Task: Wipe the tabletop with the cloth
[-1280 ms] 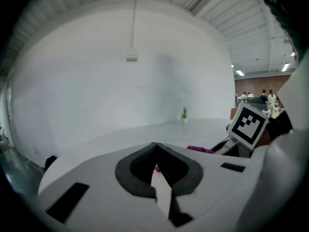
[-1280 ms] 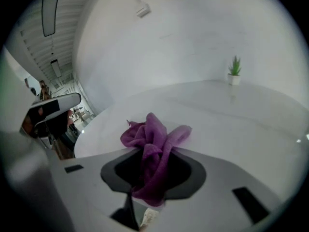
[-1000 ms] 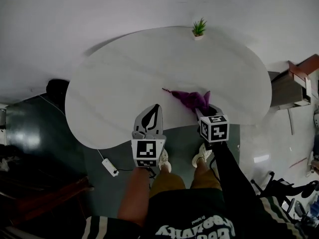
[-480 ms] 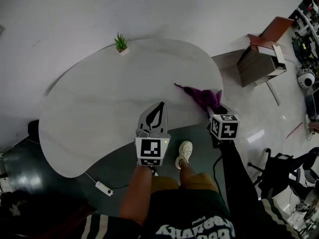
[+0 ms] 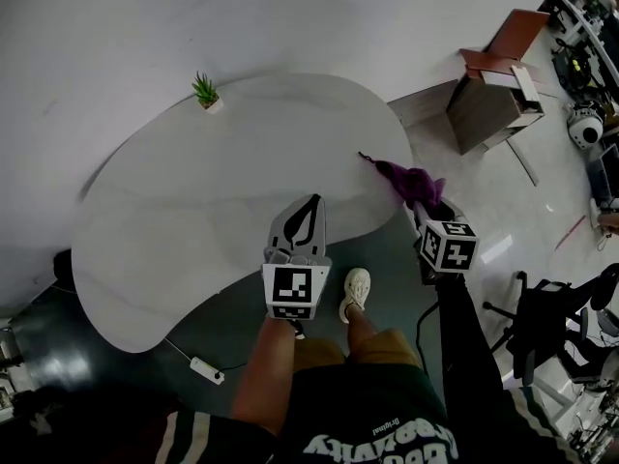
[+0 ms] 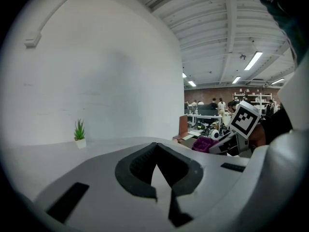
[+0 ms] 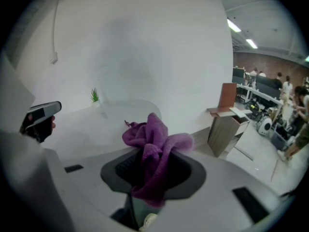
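The right claw [image 5: 428, 207] pinches the purple cloth [image 5: 408, 177]. In the right gripper view the cloth [image 7: 152, 139] is bunched up in a fat lump between the two jaws, and some of it sticks out above them. The claw squeezes it tight so the cloth does not slip out when it is pushed along.

The cloth is at the right edge of the white desk [image 5: 222, 191], near the person. A thin tail of it points in over the desk top. I cannot tell if the lump is pressing on the desk or is just above it.

The left claw [image 5: 308, 209] is pressed together with nothing in it. In the left gripper view its tips [image 6: 155, 149] meet and only bare desk shows past them. It hangs over the near edge of the desk, well apart from the cloth. I think it stays out of the way there, because one claw is enough for wiping.

A small green plant [image 5: 205, 90] stands at the far edge of the desk, well apart from the cloth. Most of the desk lies to the left of the cloth, so I think a lot of wiping is left to do.
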A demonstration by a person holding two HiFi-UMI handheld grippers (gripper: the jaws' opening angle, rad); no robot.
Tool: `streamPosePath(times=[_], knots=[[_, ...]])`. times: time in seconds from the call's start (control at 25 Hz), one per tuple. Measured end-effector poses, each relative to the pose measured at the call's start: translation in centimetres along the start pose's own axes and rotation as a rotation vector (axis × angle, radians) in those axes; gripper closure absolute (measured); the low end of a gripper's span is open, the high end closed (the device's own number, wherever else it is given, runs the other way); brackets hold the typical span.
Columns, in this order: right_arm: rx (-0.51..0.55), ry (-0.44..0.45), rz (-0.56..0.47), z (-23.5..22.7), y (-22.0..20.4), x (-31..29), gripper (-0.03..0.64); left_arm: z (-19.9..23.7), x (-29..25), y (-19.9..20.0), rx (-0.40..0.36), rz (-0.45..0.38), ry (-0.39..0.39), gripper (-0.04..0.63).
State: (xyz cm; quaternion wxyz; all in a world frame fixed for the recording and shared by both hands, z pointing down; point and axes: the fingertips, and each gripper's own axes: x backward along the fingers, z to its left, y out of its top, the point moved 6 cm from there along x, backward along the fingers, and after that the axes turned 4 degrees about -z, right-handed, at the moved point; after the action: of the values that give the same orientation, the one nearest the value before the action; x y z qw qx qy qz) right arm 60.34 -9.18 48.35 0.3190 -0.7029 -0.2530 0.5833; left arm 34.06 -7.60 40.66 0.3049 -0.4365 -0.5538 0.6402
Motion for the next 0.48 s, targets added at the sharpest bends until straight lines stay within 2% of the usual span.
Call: streamPosePath(times=[0.12, 0.24, 0.48], knots=[[0.019, 0.059, -0.044, 4.0, 1.2, 0.6, 0.488, 2.8, 3.3, -0.2, -0.001, 0.000, 0.058, 0.600], [0.069, 0.149, -0.059, 10.6, 1.6, 1.2, 0.488, 6.4, 8.1, -0.6, 0.001, 0.006, 0.113, 0.600], [0.223, 0.413, -0.038, 29.4, 0.5, 0.6, 0.488, 16.3, 22.0, -1.9, 0.011, 0.015, 0.336, 0.600]])
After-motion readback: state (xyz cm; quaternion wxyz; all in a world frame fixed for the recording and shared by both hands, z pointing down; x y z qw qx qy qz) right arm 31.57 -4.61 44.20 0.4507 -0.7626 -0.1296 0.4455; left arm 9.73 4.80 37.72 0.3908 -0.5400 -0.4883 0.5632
